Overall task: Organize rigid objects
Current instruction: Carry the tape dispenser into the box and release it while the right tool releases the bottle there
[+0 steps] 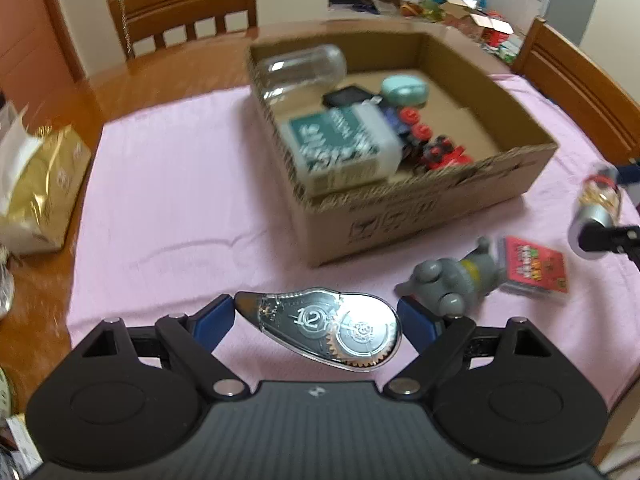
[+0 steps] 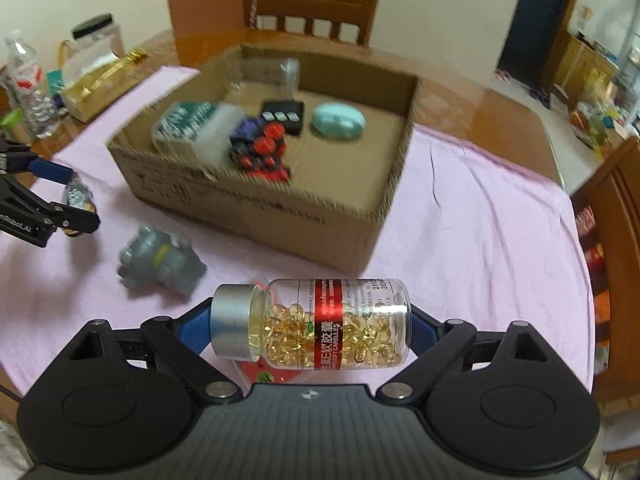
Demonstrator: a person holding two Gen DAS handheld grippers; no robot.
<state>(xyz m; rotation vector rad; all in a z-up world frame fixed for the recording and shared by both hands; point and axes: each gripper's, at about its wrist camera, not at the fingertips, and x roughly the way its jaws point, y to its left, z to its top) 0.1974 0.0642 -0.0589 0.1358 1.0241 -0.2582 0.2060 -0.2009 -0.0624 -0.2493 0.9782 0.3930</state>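
Level, both fingers (image 1: 416, 322) around loads.

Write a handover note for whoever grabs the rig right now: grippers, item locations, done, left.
Left gripper: shut on the correction tape dispenser, held above the pink cloth.
Right gripper: shut on the capsule bottle, held sideways, silver cap to the left.
Cardboard box: already holds a clear jar, green-label container, black case, mint oval case, and red and black blocks.
Still on the cloth: grey toy and red card pack.
Left to do: drop both held items in the box, then box the toy and cards.
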